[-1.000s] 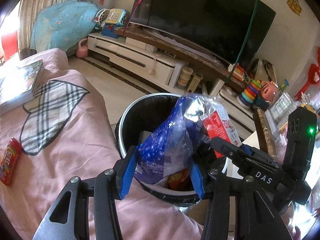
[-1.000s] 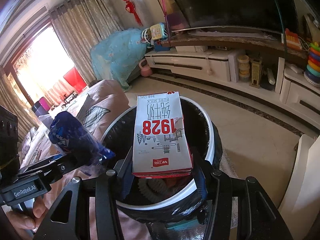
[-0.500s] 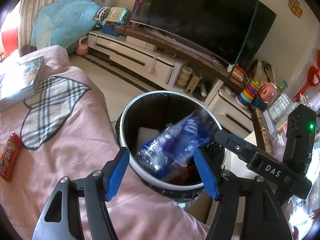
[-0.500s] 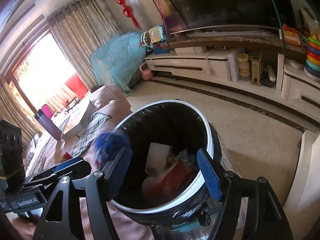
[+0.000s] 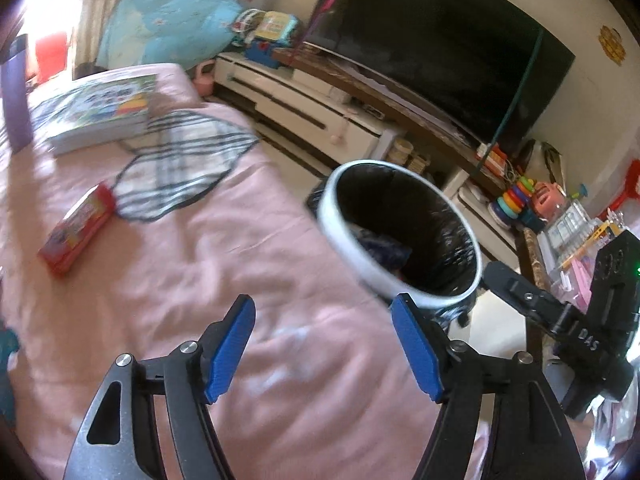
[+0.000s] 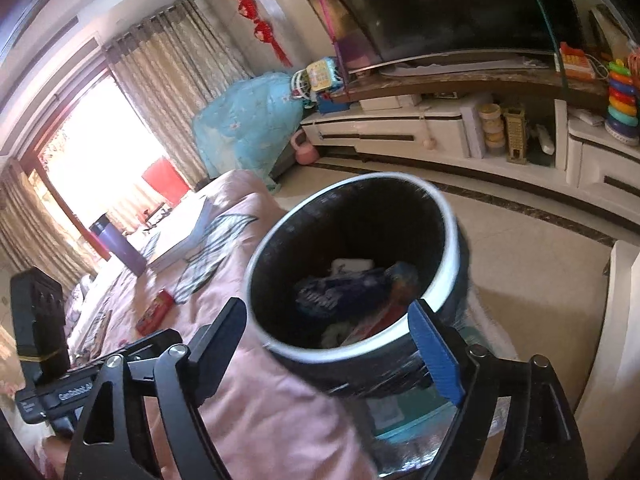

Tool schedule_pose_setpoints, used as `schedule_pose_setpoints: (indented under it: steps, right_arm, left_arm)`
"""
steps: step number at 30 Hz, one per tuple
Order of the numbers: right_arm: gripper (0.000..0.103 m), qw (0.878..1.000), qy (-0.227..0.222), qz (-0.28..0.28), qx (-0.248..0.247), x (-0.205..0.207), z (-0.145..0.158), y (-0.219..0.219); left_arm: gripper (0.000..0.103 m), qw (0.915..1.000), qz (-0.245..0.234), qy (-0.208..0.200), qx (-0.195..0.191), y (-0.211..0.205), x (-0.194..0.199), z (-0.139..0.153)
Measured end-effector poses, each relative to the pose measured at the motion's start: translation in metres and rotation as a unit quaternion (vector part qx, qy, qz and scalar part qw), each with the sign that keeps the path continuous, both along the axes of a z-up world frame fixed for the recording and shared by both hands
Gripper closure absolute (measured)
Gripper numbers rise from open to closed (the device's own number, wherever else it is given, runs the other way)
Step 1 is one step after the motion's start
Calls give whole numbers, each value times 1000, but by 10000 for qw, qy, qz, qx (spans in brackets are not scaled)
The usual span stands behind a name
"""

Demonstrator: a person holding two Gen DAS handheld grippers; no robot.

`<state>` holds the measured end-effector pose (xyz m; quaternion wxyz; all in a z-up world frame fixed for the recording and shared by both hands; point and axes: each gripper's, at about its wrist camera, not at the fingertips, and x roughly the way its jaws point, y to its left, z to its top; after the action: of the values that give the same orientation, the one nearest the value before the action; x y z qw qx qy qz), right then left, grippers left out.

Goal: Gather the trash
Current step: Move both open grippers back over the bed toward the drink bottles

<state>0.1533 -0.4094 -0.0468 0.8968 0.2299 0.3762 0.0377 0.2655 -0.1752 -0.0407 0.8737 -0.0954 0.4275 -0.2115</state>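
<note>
Pink bedspread point(image 5: 168, 280) carries a book point(image 5: 96, 112); a red packet point(image 5: 76, 228) lies nearby.

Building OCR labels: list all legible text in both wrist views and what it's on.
"DAS": on the right tool's black arm, left wrist view.
"GenRobot.AI": on the left tool's arm, right wrist view; blurred, roughly legible.
Red packet on the pink cover, book, blue wrapper in the bin: print unreadable.

book point(image 5: 94, 110) 10 o'clock on pink bedspread point(image 5: 248, 280) | television point(image 5: 436, 44) 1 o'clock | purple bottle point(image 6: 118, 248) 9 o'clock | stacking rings point(image 6: 622, 98) 3 o'clock
</note>
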Motion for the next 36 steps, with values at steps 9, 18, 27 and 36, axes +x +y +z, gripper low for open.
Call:
schedule_pose_setpoints:
  steps: [9,18,27,36]
  right_arm:
    - [14,9988,108,437,208,-13,-11,60]
    - [14,9953,223,911,260,-19,-23,122]
    - [14,9834,330,1780,88,-30,-28,207]
    - [14,9630,357,2670,-60,-34,-30,290]
  left_arm:
    - [33,9986,529,46,1,79,-45,-1]
    - [33,9933,1147,-17,-151,156,-93,10]
    - [33,9849,1717,-225,-17,228,-144,25]
    - [33,9715,2366,-99,82,285,-166,23]
